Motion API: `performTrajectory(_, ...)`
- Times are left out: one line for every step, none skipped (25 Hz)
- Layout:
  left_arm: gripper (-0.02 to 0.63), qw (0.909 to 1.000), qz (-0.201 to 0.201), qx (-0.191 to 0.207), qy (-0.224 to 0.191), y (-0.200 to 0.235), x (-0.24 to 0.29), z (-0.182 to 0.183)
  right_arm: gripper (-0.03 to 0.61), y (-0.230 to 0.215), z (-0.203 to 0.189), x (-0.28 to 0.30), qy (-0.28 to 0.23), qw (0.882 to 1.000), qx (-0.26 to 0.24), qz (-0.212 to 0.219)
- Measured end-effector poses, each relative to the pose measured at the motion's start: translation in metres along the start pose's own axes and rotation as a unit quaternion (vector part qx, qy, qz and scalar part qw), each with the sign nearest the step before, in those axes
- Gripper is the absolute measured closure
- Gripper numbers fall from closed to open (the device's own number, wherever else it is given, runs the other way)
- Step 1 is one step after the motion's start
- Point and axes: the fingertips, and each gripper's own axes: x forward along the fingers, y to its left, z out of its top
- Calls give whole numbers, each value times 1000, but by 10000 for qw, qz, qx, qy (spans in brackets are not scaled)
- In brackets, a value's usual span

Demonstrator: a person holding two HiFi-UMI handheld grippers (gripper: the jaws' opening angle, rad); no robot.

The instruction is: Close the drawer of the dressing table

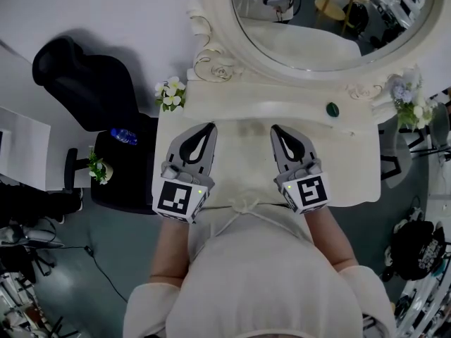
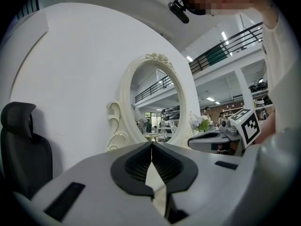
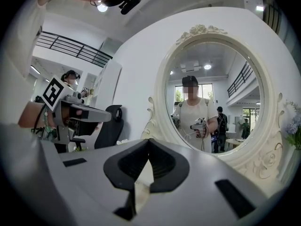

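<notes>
Both grippers were held level above the tabletop [image 1: 352,162] of the dressing table [image 1: 211,104], pointed toward the oval mirror [image 1: 331,27].

- The left gripper [image 1: 210,125] was seen with its fingers brought together at the tips, nothing between them (the left gripper view confirmed this, with only the pale tabletop showing through the slot behind the tips).
- The right gripper [image 1: 275,127] was likewise seen closed tip to tip and empty.
- The drawer front could not be made out. It was hidden below the near edge of the tabletop, under the marker cubes [image 1: 176,199] and the person's body, so it lay behind and beneath the fingers rather than ahead of them.

Edges and room:
- The near edge of the tabletop was crossed by both gripper bodies, and the person's torso was close against it.
- A bare strip of tabletop was left between the two grippers, and another between the fingertips and the mirror base.
- A small green object [image 1: 332,109] lay to the right of the right gripper, near the mirror base and apart from it.
- Flower sprigs [image 1: 170,94] were noted at the left rear corner.
- A black chair [image 1: 84,83] stood beyond the left edge.
</notes>
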Motion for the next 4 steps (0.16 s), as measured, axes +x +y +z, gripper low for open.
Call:
performTrajectory(592,10000,22,-27,19,0,0,-1,577,0,0,0,-1,10000,5,3)
performTrajectory(592,10000,34,-53,35,1,0,-1,577,-1,0,0,-5,10000,21,4)
performTrajectory(592,10000,39,-77,50,1,0,-2,577,-1,0,1,-11,10000,42,5)
performTrajectory(592,9999,40,-98,65,1,0,-4,577,-2,0,1,-18,10000,64,5)
